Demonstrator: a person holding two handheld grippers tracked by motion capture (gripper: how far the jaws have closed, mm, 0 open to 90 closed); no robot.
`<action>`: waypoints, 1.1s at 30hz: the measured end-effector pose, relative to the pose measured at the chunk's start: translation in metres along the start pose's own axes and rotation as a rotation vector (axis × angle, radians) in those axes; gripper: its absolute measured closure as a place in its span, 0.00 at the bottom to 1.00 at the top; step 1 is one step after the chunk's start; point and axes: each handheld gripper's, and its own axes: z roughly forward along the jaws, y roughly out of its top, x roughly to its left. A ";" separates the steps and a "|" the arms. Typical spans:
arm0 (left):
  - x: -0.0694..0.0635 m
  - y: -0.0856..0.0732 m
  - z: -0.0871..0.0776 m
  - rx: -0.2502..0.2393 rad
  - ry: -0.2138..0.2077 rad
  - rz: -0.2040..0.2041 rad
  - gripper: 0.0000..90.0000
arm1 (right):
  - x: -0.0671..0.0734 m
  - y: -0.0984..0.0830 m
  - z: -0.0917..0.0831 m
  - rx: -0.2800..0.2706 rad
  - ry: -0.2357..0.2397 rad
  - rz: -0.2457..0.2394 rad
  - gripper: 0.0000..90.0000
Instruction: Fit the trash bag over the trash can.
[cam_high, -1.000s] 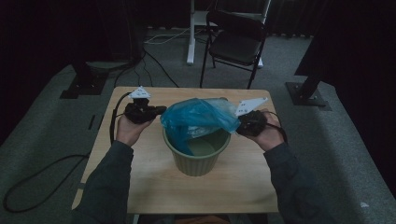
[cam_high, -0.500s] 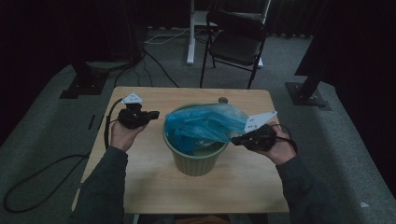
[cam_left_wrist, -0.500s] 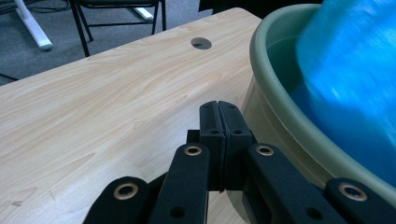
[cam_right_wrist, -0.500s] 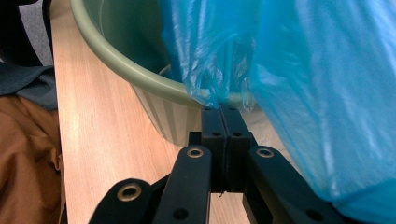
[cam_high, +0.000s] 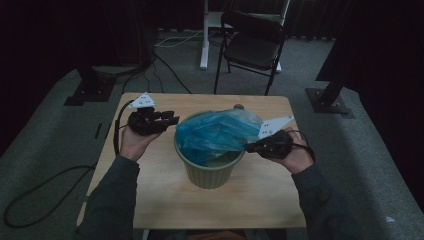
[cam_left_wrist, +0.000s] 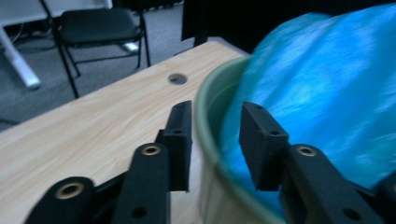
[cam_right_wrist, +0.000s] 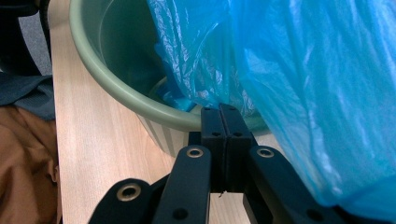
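L claw (cam_high: 172, 119) just opened; blue bag (cam_high: 220, 132) crumpled.

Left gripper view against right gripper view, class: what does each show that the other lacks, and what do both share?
Left gripper view: open tongs straddling the bin's rim, their jaws having just been opening, plus a black chair on the floor.
Right gripper view: tongs shut on the blue bag's edge, and the bin's inside.
Both: the green bin, the blue bag, the wooden table.
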 end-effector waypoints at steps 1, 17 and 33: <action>-0.002 0.002 0.000 -0.004 -0.015 0.006 0.69 | 0.000 0.000 0.000 0.000 0.001 -0.001 1.00; -0.050 0.023 -0.001 -0.055 -0.187 0.146 0.45 | -0.003 0.002 0.000 0.006 -0.010 0.012 1.00; -0.065 -0.003 0.002 0.024 -0.109 0.211 1.00 | -0.002 -0.007 0.000 -0.003 -0.004 0.028 1.00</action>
